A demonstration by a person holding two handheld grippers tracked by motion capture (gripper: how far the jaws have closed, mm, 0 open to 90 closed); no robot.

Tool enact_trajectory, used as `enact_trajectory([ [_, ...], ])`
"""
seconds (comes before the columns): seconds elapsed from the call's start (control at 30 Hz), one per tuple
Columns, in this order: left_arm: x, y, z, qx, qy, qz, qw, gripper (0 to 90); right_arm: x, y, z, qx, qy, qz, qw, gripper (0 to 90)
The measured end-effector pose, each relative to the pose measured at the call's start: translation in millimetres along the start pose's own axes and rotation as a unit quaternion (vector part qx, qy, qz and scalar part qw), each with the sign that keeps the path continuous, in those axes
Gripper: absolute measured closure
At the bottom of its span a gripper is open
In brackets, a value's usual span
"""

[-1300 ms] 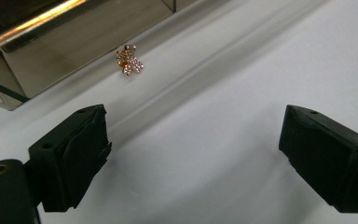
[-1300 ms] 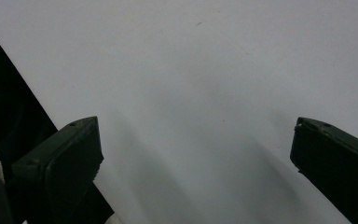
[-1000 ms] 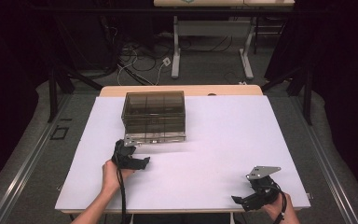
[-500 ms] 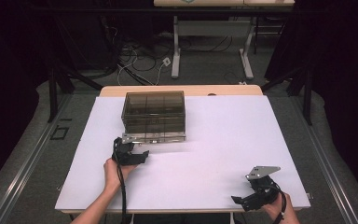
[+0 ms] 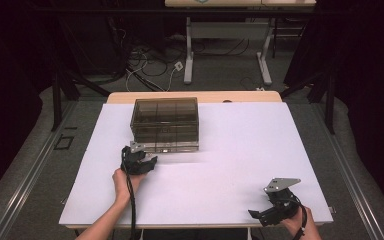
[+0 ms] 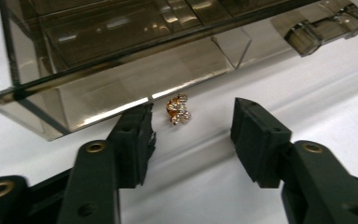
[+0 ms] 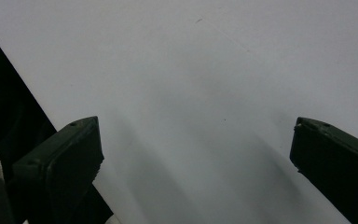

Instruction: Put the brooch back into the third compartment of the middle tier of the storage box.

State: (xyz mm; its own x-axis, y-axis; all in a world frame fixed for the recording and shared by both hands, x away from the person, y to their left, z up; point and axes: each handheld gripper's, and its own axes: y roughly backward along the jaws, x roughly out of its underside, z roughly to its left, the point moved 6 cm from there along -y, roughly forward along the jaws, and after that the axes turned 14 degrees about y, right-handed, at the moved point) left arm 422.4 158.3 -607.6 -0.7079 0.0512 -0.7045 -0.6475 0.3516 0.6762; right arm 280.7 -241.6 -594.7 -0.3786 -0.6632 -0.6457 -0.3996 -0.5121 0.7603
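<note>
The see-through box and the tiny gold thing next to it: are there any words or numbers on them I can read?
No words, numbers or signs can be read.
The smoky clear box bears no lettering.
The small gold trinket is sparkly, with no writing.
The white table is blank.

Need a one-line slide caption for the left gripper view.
Left gripper closing around a small gold trinket beside the smoky clear box.
</note>
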Motion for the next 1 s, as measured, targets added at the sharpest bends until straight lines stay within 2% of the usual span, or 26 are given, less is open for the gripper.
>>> enact_trajectory([
  [0.23,-0.8,0.0,1.5,-0.011,0.004,-0.004,0.9999,55.5,0.3,0.2,-0.2,-0.003,0.004,0.001,1.0,1.7],
  [0.3,-1.0,-0.2,1.0,-0.014,0.006,0.002,0.9999,57.1,0.3,0.4,0.3,-0.003,0.0,0.002,1.0,1.6],
  [0.43,-1.4,-0.3,1.2,-0.017,0.0,-0.001,0.9999,58.9,0.1,0.3,0.3,0.002,0.001,0.0,1.0,1.7],
  [0.53,-1.3,-0.5,-0.1,-0.01,-0.007,0.0,0.9999,64.7,0.4,0.4,0.3,-0.001,0.001,0.001,1.0,1.7],
  [0.83,-1.1,-1.2,-2.5,0.009,-0.013,-0.001,0.9999,73.9,1.4,1.4,0.5,0.001,-0.002,0.005,1.0,1.9],
  [1.0,-1.0,-1.2,-3.6,0.012,-0.022,0.004,0.9997,80.0,2.0,1.3,0.6,0.001,-0.001,0.007,1.0,2.1],
])
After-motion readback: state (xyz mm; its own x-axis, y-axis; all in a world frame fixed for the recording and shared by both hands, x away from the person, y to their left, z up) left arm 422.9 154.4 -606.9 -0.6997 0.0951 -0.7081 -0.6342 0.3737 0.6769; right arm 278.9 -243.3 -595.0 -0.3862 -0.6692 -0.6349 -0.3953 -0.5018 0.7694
